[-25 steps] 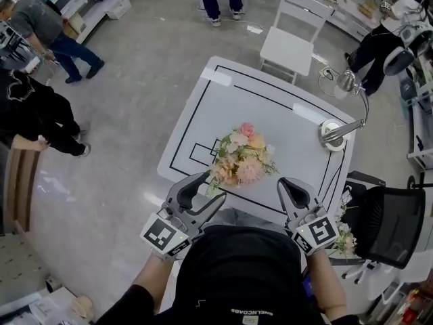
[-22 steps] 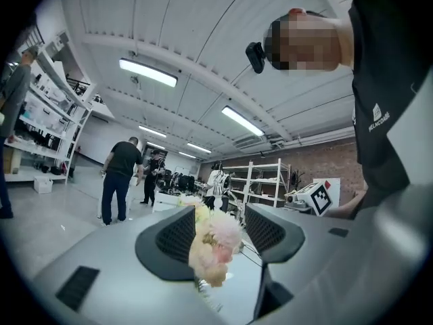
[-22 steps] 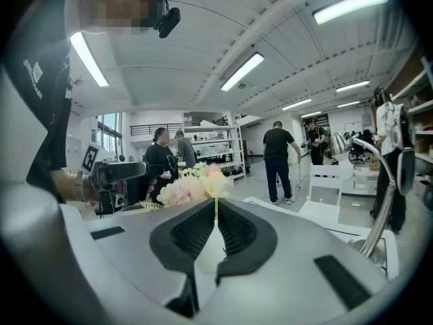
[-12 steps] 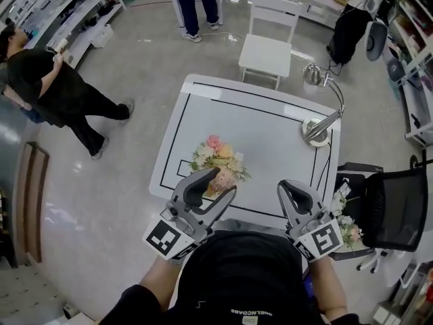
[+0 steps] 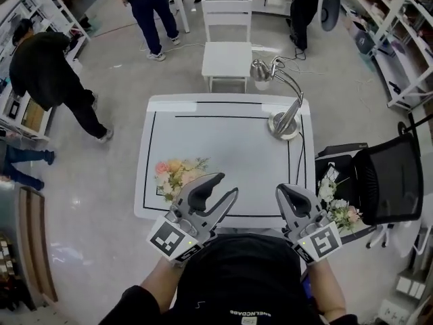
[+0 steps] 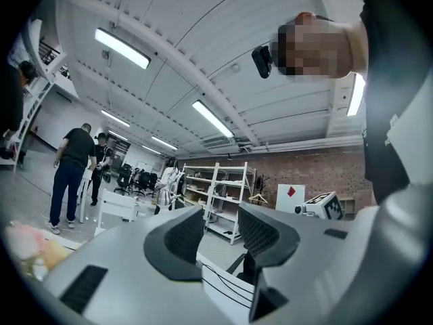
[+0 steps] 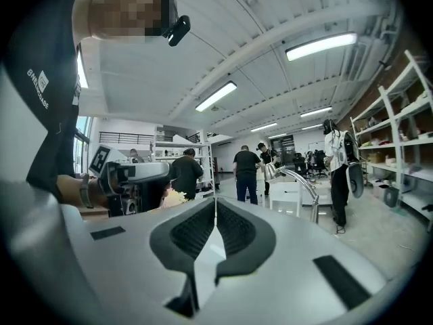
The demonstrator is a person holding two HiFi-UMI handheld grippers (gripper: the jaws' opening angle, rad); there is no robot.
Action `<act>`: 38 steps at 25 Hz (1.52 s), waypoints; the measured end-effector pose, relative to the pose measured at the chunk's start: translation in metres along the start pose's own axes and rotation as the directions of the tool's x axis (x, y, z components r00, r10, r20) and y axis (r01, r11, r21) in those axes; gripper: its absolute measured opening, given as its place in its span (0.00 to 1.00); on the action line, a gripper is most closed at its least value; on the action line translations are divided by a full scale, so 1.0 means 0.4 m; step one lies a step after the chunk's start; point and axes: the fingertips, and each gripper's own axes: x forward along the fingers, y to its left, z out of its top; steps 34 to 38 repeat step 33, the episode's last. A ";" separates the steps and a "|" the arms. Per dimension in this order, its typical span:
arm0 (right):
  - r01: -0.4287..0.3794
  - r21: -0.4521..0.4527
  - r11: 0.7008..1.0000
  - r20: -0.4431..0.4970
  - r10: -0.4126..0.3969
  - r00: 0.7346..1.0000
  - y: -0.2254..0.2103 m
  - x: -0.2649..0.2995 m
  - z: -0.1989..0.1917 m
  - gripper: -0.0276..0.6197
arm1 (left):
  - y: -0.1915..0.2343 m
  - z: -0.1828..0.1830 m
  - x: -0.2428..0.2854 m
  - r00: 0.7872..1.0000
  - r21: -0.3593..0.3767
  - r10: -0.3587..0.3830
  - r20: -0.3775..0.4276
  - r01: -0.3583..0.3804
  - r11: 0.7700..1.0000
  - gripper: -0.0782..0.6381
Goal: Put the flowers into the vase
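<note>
The shirt print (image 5: 250, 313) cannot be read. The flowers (image 5: 172, 173), on the table's (image 5: 223, 137) near left, are partly hidden by the left gripper (image 5: 220, 187), its empty jaws closing; the right gripper (image 5: 287, 193) is held closed

The desk (image 5: 223, 147) is bare across its middle and far left, so a gripper can pass freely over most of it. The flowers (image 5: 174, 173) take up the left front corner. The lamp (image 5: 283, 122) stands at the right rear corner, its neck arching up toward the far edge. A white chair (image 5: 226, 53) stands just behind that edge. On the right, a black office chair (image 5: 389, 181) and a second bunch of flowers (image 5: 338, 210) crowd the side. People (image 5: 51, 73) stand well apart, left and rear.
</note>
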 end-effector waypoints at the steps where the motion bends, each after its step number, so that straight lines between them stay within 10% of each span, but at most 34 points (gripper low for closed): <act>1: 0.007 0.004 1.000 0.006 -0.007 1.000 -0.006 -0.010 0.001 0.06 | -0.011 -0.018 0.013 1.000 -0.002 -0.012 -0.029 0.012 1.000 0.34; 38: 0.053 0.007 0.999 0.009 -0.053 0.999 -0.091 -0.067 -0.022 0.06 | -0.086 -0.090 0.107 0.990 -0.040 -0.086 -0.107 0.082 0.996 0.33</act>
